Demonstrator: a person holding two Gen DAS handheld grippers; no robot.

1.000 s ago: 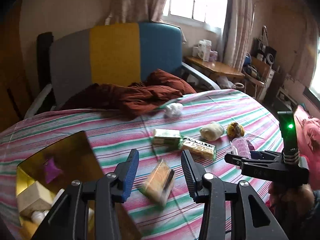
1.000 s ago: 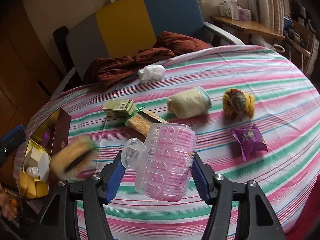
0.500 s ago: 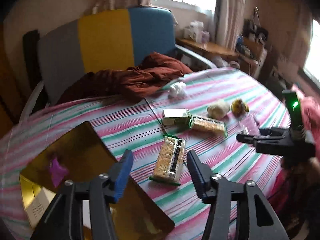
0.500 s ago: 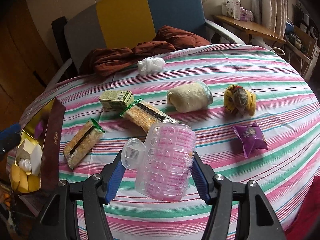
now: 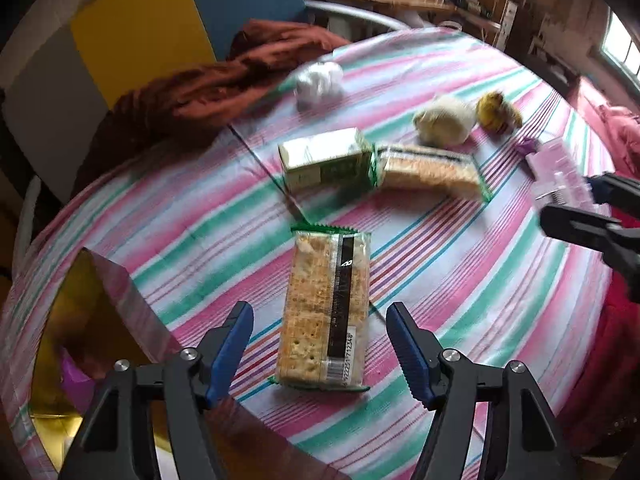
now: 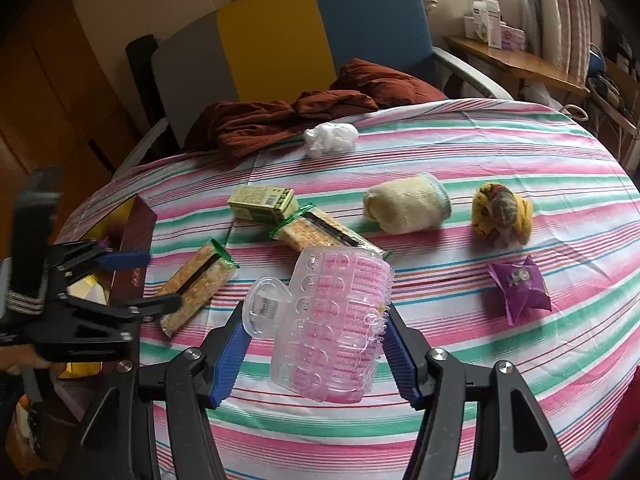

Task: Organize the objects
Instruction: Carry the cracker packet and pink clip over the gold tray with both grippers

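My left gripper is open, its fingers on either side of a cracker packet that lies flat on the striped tablecloth. The packet also shows in the right wrist view, with the left gripper beside it. My right gripper is shut on a clear pink plastic case and holds it above the table; the case also shows at the right edge of the left wrist view. An open gold-lined box with small items stands at the table's left edge.
On the cloth lie a green carton, a second cracker packet, a cream sock roll, a yellow bundle, a purple sachet and a white wad. A brown garment hangs from the chair behind.
The cracker packet, blurred and in the air a second ago, now lies flat on the cloth. My left gripper has dropped low over it. The right gripper keeps hold of the case.
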